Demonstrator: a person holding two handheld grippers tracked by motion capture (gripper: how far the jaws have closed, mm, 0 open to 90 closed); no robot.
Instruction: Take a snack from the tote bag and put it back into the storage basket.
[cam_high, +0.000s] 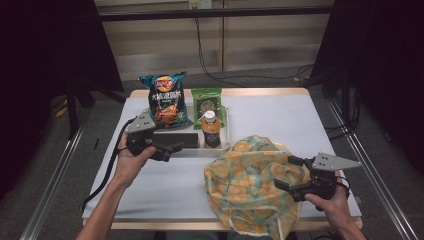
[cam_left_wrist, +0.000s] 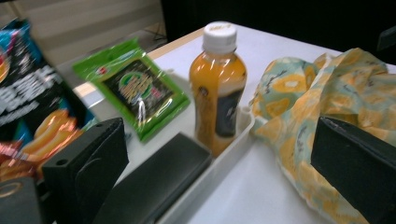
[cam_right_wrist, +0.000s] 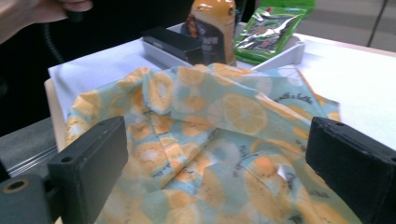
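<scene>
right now my left gripper (cam_high: 167, 150) sits at the near edge of the white tray (cam_high: 226, 131), jaws spread wide with nothing between them. in the left gripper view a flat black box (cam_left_wrist: 159, 184) lies in the tray between my jaws, and an orange drink bottle (cam_left_wrist: 218, 86) with a white cap stands upright at the tray's near right corner. behind it a green snack packet (cam_left_wrist: 133, 91) lies flat toward the tray's far edge, and a dark blue chip bag (cam_high: 165, 99) leans at the tray's far left corner.

my right gripper (cam_high: 289, 174) is at the near right part of the table (cam_high: 280, 112), jaws also wide apart and holding nothing, just beside the right side of the lemon-print cloth bag (cam_high: 250, 185). the bag lies crumpled by the table's near edge, right of the middle, its far side touching the tray near the bottle. in the right gripper view the patterned fabric (cam_right_wrist: 210, 140) spreads out between and ahead of my two jaws; whether they touch it i cannot tell.
</scene>
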